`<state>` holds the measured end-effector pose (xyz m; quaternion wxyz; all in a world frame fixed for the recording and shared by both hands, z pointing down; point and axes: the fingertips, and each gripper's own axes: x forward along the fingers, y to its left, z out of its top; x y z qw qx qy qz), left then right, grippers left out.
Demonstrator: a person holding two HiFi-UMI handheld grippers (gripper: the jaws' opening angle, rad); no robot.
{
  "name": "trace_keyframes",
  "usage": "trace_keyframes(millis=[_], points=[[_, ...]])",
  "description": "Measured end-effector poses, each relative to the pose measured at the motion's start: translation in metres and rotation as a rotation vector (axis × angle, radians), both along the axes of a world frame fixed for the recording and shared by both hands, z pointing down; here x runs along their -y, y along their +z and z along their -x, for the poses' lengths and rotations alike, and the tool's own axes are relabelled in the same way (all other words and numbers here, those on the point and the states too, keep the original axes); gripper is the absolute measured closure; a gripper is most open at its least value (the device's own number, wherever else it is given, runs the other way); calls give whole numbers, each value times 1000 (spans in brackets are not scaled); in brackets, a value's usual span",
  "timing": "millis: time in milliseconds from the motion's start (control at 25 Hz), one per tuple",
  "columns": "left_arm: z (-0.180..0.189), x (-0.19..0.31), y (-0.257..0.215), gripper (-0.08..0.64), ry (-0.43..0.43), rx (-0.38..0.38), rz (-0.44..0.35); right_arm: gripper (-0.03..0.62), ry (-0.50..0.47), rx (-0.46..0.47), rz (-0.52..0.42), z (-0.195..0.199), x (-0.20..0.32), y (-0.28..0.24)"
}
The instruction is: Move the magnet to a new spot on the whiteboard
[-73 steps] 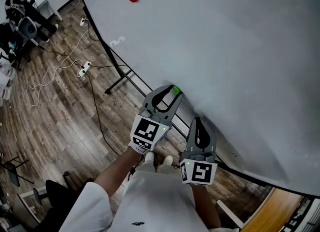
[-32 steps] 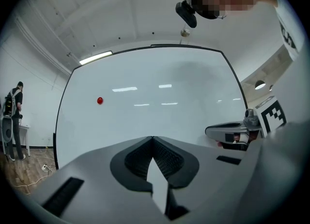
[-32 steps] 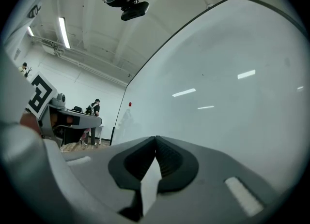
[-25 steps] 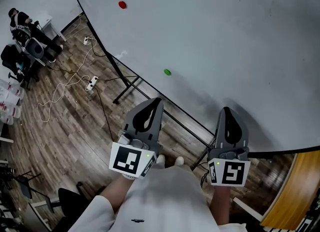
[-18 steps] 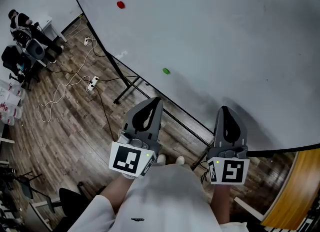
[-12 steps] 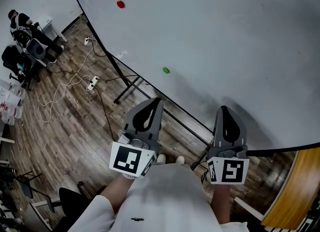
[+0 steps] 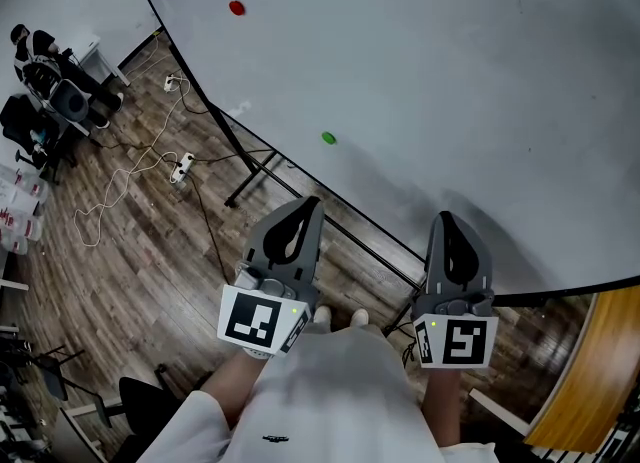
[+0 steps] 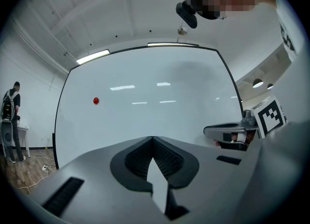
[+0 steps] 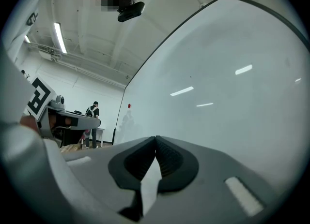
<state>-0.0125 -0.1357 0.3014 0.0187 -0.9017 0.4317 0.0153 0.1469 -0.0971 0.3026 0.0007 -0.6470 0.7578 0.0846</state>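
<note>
A small green magnet (image 7: 328, 137) sticks to the large whiteboard (image 7: 450, 71), low on its left part. Farther up and left on the board is a red magnet (image 7: 236, 8), which also shows in the left gripper view (image 8: 96, 101). My left gripper (image 7: 306, 207) is held back from the board, below the green magnet, shut and empty (image 8: 152, 139). To its right, at about the same height, my right gripper (image 7: 448, 222) is shut too, with nothing between its jaws (image 9: 155, 139). The left gripper's own body hides the green magnet in its view.
The whiteboard's black stand foot (image 7: 250, 175) rests on the wooden floor. White cables and a power strip (image 7: 180, 166) lie to the left. People sit by chairs at the far left (image 7: 45, 56). A wooden surface (image 7: 600, 371) shows at the lower right.
Earlier the left gripper held the green magnet at the board. Now the magnet sits alone on the board and both grippers are pulled back. Over the last second nothing has really moved.
</note>
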Motion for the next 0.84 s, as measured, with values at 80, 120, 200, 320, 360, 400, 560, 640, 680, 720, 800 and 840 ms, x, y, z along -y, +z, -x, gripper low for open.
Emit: trace_keyframes(millis=[80, 120, 200, 320, 360, 400, 560, 640, 680, 720, 800, 840], points=[[-1, 0, 0, 554, 0, 1, 1, 584, 2, 1, 3, -1, 0, 1], [-1, 1, 0, 554, 0, 2, 2, 584, 3, 2, 3, -1, 1, 1], [1, 3, 2, 554, 1, 4, 7, 584, 3, 2, 2, 0, 2, 0], [2, 2, 4, 554, 1, 4, 10, 584, 2, 2, 5, 2, 2, 2], [2, 1, 4, 554, 0, 3, 10, 584, 2, 3, 6, 2, 2, 2], [2, 1, 4, 554, 0, 3, 10, 584, 2, 4, 8, 2, 2, 3], [2, 3, 3, 554, -2, 4, 12, 584, 0, 7, 10, 3, 5, 4], [2, 3, 3, 554, -3, 5, 11, 584, -1, 7, 11, 2, 4, 3], [1, 2, 2, 554, -4, 5, 11, 584, -2, 7, 11, 2, 4, 3], [1, 1, 2, 554, -5, 5, 12, 584, -3, 7, 10, 2, 3, 3], [1, 0, 3, 554, -6, 3, 13, 584, -4, 7, 10, 2, 2, 4], [2, 0, 3, 554, -6, 3, 14, 584, -5, 7, 9, 2, 2, 4]])
